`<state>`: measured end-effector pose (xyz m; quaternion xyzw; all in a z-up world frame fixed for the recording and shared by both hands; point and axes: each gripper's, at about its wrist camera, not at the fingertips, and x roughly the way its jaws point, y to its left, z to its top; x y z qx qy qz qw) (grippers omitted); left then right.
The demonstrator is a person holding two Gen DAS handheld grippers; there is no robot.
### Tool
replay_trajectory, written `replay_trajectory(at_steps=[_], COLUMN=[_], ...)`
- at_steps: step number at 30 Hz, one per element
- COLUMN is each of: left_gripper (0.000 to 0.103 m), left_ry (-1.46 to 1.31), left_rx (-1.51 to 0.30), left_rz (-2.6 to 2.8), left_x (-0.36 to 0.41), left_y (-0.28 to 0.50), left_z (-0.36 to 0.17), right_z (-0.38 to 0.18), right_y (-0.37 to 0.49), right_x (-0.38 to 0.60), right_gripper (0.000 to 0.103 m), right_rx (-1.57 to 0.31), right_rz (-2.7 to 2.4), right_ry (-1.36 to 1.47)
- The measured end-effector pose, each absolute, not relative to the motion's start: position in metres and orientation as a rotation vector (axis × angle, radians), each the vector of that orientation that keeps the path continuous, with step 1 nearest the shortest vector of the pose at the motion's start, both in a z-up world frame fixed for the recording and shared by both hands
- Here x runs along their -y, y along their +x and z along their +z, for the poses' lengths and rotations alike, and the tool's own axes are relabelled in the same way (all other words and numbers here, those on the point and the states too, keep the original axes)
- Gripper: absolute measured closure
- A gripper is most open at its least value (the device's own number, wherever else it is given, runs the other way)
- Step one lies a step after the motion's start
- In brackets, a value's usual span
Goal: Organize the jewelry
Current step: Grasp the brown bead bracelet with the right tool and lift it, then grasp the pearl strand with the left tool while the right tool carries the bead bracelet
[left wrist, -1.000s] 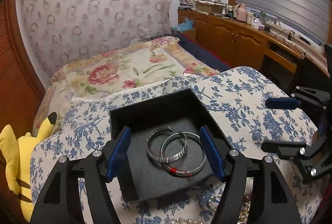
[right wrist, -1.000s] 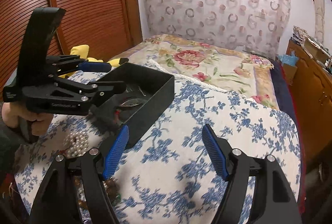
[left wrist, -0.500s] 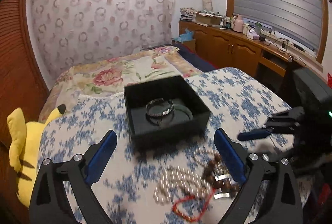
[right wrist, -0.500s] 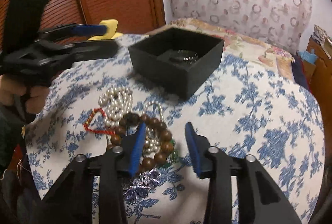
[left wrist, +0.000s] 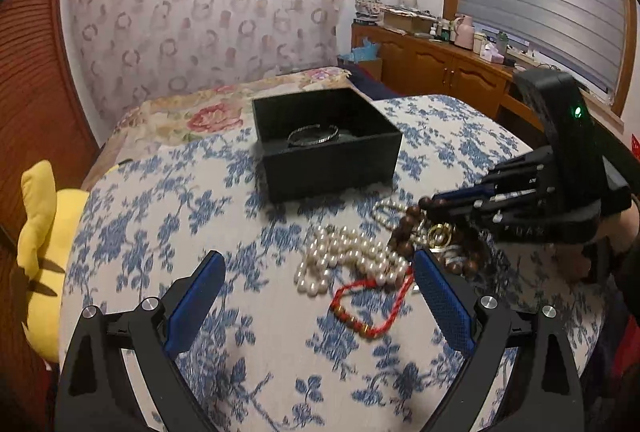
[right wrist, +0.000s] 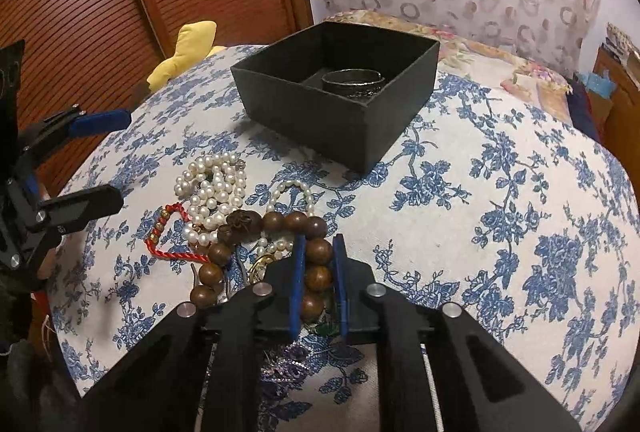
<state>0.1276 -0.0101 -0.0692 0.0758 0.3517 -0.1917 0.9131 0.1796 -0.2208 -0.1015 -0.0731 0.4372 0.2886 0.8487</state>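
My right gripper (right wrist: 317, 272) jaws are closing on the wooden bead bracelet (right wrist: 318, 252) — left gripper (left wrist: 316, 296) jaws spread wide, empty, above the tabletop (left wrist: 160, 216).

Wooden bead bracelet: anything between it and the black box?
Nothing visible. The right gripper is closing around the wooden bead bracelet; bare tablecloth lies between it and the open black box. The pearl strands lie off to the left, and the bangles leave room inside.

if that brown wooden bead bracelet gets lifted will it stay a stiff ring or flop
Probably flops: the wooden bead bracelet lies in a kinked, uneven loop. The right gripper is closing on a few beads, so the rest likely dangles. It overlaps the pearl strand and may drag it.
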Motion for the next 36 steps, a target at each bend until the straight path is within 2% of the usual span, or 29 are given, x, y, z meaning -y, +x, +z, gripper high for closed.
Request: replay_trajectory(at_steps=[2, 4, 11, 18, 23, 33, 36], left_gripper=[0.012, 0.021, 0.039, 0.063, 0.069, 0.07, 0.09], left_ry=[0.146, 0.144, 0.113, 0.114, 0.149, 0.14, 0.121], left_rx=[-0.742, -0.756, -0.807, -0.866, -0.894, -0.933, -0.938], left_rz=[-0.395, -0.397, -0.409, -0.434, -0.416, -0.42, -0.438], left_x=[0.005, 0.004, -0.002, 0.004, 0.013, 0.025, 0.025], left_y=[0.126, 0.125, 0.133, 0.152, 0.166, 0.187, 0.186], left_z=[-0.074, -0.078, -0.087, -0.095, -0.099, -0.1, -0.101], right_z=[-0.091, -0.079, -0.032, -0.007, -0.008, -0.02, -0.022], right_y=[0.177, 0.175, 0.161, 0.152, 0.151, 0.15, 0.149], right_x=[0.224, 0.229, 0.241, 0.25, 0.254, 0.25, 0.249], right_gripper=[0.088, 0.088, 0.088, 0.088, 0.088, 0.088, 0.088], right_rx=[-0.888, -0.855, -0.744, -0.68, -0.678, -0.692, -0.698], right_rz=[0.609, 0.62, 0.617, 0.592, 0.584, 0.58, 0.578], right_ry=[-0.135, -0.104, -0.11, -0.116, -0.108, -0.11, -0.114])
